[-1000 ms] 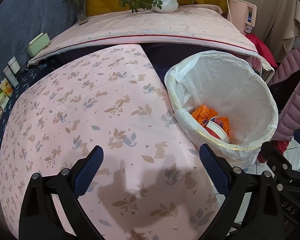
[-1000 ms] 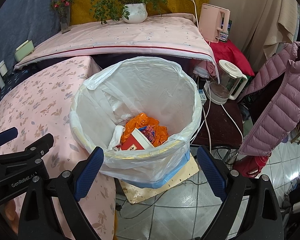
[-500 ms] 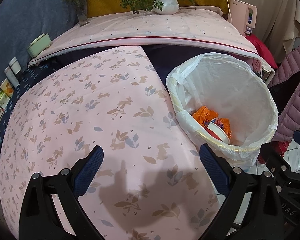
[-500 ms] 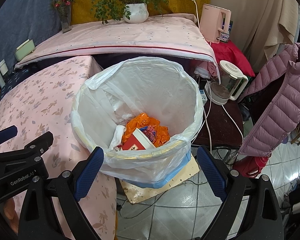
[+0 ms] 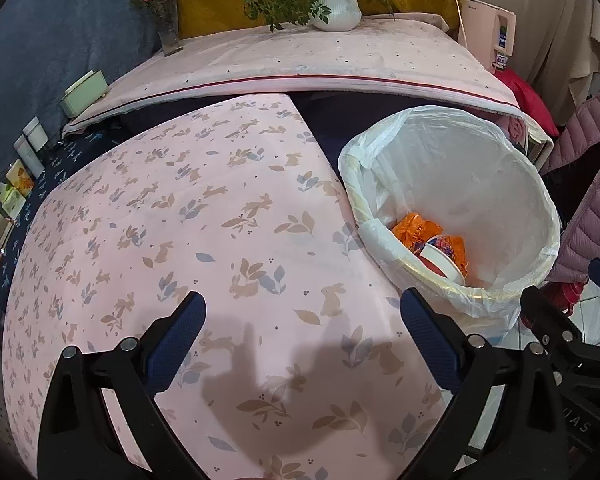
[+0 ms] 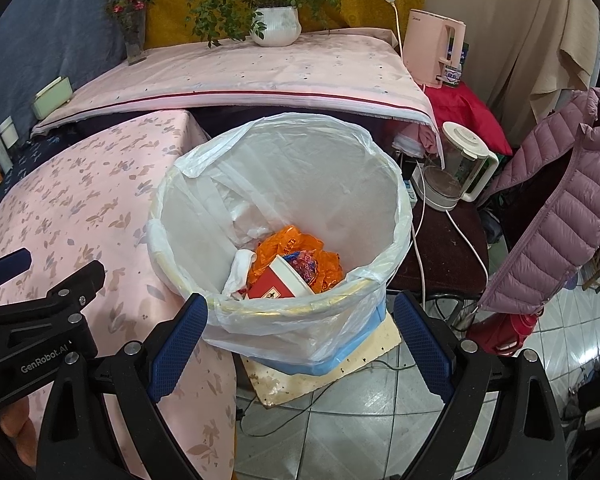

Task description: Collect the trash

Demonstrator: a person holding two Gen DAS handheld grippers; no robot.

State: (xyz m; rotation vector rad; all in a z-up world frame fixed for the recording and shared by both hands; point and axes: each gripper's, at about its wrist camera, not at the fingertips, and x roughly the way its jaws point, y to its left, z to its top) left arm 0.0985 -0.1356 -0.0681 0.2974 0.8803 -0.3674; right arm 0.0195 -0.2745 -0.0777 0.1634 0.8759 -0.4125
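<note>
Left fingers: spread wide, nothing between the blue pads; left gripper (image 5: 302,334) hangs over the pink cloth (image 5: 204,240) without touching it.
Right fingers: equally wide apart and empty; right gripper (image 6: 300,336) hangs at the near rim of the bin (image 6: 396,208), one pad on each side of the rim in the picture; contact cannot be told.
Pose, left: pointed forward and down across the table, casting a shadow on the cloth below it.
Pose, right: pointed forward and down into the bin's mouth; the left gripper's black frame shows at its left edge, so the two are side by side.
Bin: one, lined with a white bag (image 6: 284,160), standing on the floor against the table's right edge.
Trash: in the bottom of the bin; one orange wrapper (image 6: 300,248), one red-and-white box (image 6: 278,284), one white wad (image 6: 240,270).
Table: cloth bare of trash where it shows.
Shelf behind: one potted plant (image 6: 276,26), one vase of flowers (image 6: 132,32).
Right of bin: one kettle (image 6: 456,172), one purple jacket (image 6: 556,208).
</note>
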